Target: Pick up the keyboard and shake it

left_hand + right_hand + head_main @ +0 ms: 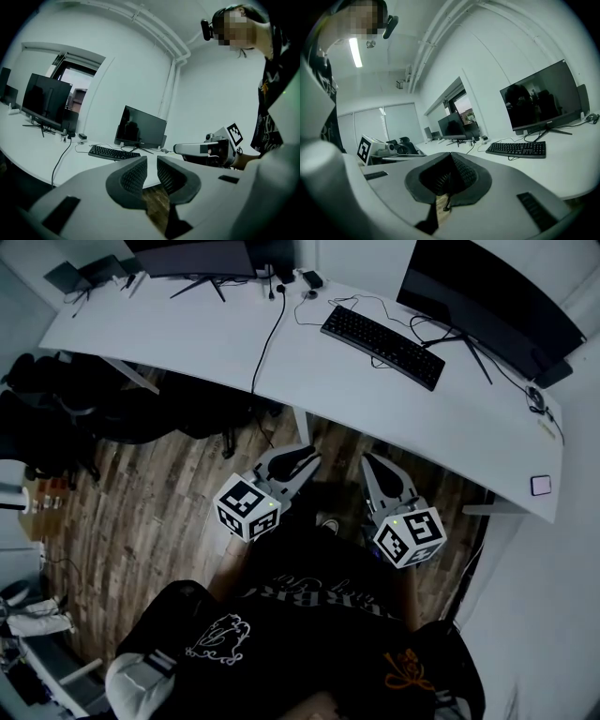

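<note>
my left gripper [305, 457] has its fingers a narrow slit apart, with nothing between them. my right gripper [372, 463] has its fingers pressed together, and it's empty too. both hang over the wooden floor [169, 502], just short of the edge of the white desk [187, 334] (side by side, pointing at it). the keyboard [382, 347] lies flat on the desk, ahead and a bit to the right, in front of the right-hand monitor [487, 301], well apart from both grippers.
</note>
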A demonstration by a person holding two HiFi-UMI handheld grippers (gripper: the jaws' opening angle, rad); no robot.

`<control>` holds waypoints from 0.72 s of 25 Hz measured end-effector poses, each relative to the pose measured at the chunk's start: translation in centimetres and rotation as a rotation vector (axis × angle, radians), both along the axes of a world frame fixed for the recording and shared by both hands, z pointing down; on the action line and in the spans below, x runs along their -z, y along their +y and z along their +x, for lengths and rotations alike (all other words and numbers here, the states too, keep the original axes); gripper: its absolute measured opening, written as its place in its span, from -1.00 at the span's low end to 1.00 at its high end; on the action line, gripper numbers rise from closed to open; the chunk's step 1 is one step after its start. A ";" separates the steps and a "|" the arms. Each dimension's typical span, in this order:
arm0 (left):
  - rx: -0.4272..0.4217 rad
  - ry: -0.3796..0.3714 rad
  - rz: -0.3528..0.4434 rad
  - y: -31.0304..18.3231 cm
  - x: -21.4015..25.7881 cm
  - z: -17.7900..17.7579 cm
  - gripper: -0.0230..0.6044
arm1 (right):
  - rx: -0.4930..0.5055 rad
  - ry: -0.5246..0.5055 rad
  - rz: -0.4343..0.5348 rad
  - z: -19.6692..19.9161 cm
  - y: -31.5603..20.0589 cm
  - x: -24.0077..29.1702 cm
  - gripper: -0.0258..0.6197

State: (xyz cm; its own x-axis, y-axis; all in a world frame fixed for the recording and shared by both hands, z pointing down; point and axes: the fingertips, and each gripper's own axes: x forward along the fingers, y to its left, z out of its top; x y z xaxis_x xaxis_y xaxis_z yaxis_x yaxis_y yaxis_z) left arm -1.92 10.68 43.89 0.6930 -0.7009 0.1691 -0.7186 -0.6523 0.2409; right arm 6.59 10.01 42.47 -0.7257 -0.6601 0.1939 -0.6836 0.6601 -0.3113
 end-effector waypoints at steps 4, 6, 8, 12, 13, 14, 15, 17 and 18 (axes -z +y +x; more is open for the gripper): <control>0.000 0.000 0.010 0.8 0.3 0.1 -0.68 | 0.009 0.014 0.013 -0.1 0.7 0.1 -0.88; -0.002 0.000 0.013 1.0 0.5 0.2 -0.68 | 0.011 0.018 0.019 -0.1 1.0 0.3 -0.88; -0.006 0.001 0.015 1.0 0.6 0.3 -0.68 | 0.013 0.019 0.024 0.0 1.1 0.5 -0.88; -0.016 -0.001 0.022 1.2 0.9 1.0 -0.68 | 0.018 0.022 0.031 0.3 1.3 0.7 -0.88; -0.018 -0.002 0.023 1.2 0.9 1.1 -0.68 | 0.020 0.023 0.032 0.4 1.3 0.7 -0.88; -0.020 -0.004 0.023 1.3 1.0 1.3 -0.68 | 0.022 0.024 0.033 0.4 1.4 0.7 -0.88; -0.022 -0.005 0.023 1.3 1.0 1.4 -0.68 | 0.022 0.025 0.033 0.5 1.4 0.7 -0.88; -0.026 -0.009 0.022 1.3 1.1 1.5 -0.68 | 0.022 0.023 0.033 0.6 1.4 0.8 -0.88; -0.027 -0.011 0.021 1.2 1.1 1.6 -0.68 | 0.021 0.021 0.033 0.7 1.4 0.8 -0.88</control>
State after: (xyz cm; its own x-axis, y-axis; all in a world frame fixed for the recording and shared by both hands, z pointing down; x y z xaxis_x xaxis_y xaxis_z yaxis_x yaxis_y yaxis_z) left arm -0.28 11.91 42.75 0.7096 -0.6857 0.1622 -0.7035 -0.6763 0.2186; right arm 7.29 11.40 41.69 -0.7353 -0.6514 0.1874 -0.6759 0.6838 -0.2751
